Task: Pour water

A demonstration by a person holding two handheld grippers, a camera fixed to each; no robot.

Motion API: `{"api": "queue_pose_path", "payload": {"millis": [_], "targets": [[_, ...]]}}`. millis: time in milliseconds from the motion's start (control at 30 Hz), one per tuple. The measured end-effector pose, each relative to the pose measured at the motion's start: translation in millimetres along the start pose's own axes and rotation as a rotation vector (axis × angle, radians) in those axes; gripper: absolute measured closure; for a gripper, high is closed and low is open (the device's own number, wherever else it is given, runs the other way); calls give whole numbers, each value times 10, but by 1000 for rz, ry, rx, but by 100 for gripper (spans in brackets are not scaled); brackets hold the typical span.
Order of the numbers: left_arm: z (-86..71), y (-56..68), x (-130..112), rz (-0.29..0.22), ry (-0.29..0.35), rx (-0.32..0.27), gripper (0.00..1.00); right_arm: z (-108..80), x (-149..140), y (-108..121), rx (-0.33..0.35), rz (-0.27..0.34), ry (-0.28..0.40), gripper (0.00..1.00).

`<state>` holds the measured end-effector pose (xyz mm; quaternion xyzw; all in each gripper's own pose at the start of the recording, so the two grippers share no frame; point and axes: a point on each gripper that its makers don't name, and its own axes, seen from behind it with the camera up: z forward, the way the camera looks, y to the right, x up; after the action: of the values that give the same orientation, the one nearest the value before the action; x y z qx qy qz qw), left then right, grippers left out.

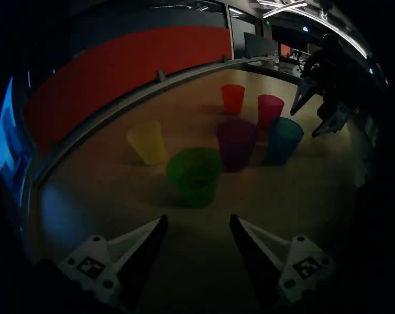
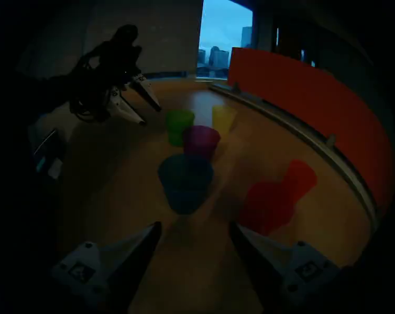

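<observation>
While held before the green cup (image 1: pixel 195 175), the left gripper (image 1: pixel 198 216) is spread wide, empty. The right gripper (image 2: pixel 195 224), marked with square codes (image 2: pixel 308 270), is spread empty before the blue cup (image 2: pixel 185 183).

The left gripper view sits low over the desk (image 1: pixel 108 193) and looks out along the left gripper (image 1: pixel 198 216) at a cluster of cups (image 1: pixel 237 144). The green cup (image 1: pixel 195 175) is close ahead and the red wall panel (image 1: pixel 129 68) is on that gripper's left. The right gripper view faces the same cluster from the opposite side, along the right gripper (image 2: pixel 195 224), with the teal cup (image 2: pixel 185 183) nearest and the panel on its right. Each view catches the other gripper far ahead.
</observation>
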<state>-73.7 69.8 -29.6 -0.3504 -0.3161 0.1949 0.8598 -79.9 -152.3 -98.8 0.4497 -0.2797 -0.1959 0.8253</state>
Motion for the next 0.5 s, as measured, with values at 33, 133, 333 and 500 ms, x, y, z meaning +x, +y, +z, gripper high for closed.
{"api": "queue_pose_path", "payload": {"millis": [33,133,333,500], "targets": [[-9,-8,-1,-4,2,4,12,-15,-1,2,-3,5,3,1],[-38,-56,-2,-20,8,25,12,-59,-12,28,-16,20,10,1],[-115,-220,-2,-68,33,97,12,-165,-38,179,-73,72,20,1],[-185,-340,2,-114,60,147,12,-275,-39,350,-133,126,35,1]]}}
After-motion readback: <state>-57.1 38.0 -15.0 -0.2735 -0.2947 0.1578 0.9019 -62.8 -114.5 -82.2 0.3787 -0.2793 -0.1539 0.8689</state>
